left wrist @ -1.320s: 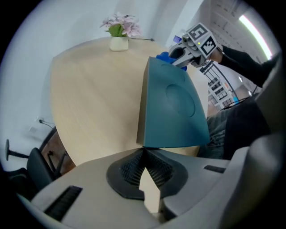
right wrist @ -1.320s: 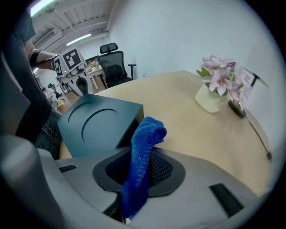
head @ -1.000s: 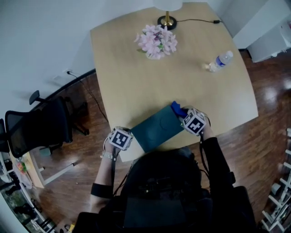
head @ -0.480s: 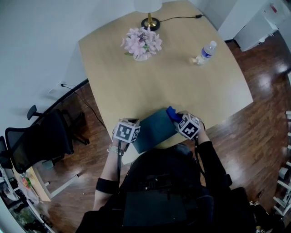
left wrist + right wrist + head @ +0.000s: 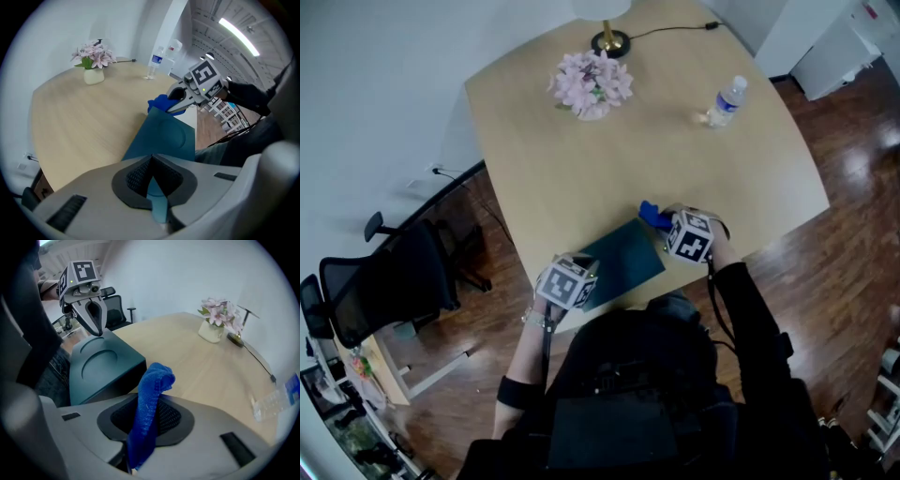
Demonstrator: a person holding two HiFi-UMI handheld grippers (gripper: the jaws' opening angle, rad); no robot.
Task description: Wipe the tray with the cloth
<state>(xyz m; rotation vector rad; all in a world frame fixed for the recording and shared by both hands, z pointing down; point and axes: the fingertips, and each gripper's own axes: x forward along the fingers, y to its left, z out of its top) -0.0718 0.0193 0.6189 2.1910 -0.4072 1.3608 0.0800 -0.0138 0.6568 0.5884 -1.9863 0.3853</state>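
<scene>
- Tray (image 5: 623, 262): dark teal and rectangular, with a smooth matte top and one shallow round recess pressed into it. It sits at the near edge of the desk (image 5: 675, 141), just in front of the person.
- Its side wall looks darker than the top in the right gripper view. I cannot tell whether it lies fully flat on the desk.
- Left tongs (image 5: 152, 187): clamped on the tray's near-left edge, with a thin strip of teal rim pinched between the dark ribbed pads.
- Cloth (image 5: 150, 394): bright blue and nubbly. It is bunched into a loose upright fold, and its top curls over towards the tray.
- Right tongs (image 5: 140, 427): closed on the lower part of the cloth. They hold it at the tray's far-right corner, just beside the rim.
- Far side of the desk: pink flowers (image 5: 591, 84) in a pale vase, a lamp base (image 5: 609, 40) with its cord behind them, and a water bottle (image 5: 727, 101) to the right, all well apart from the tray.
- Black office chair (image 5: 389, 281): on the wooden floor to the left of the desk.
</scene>
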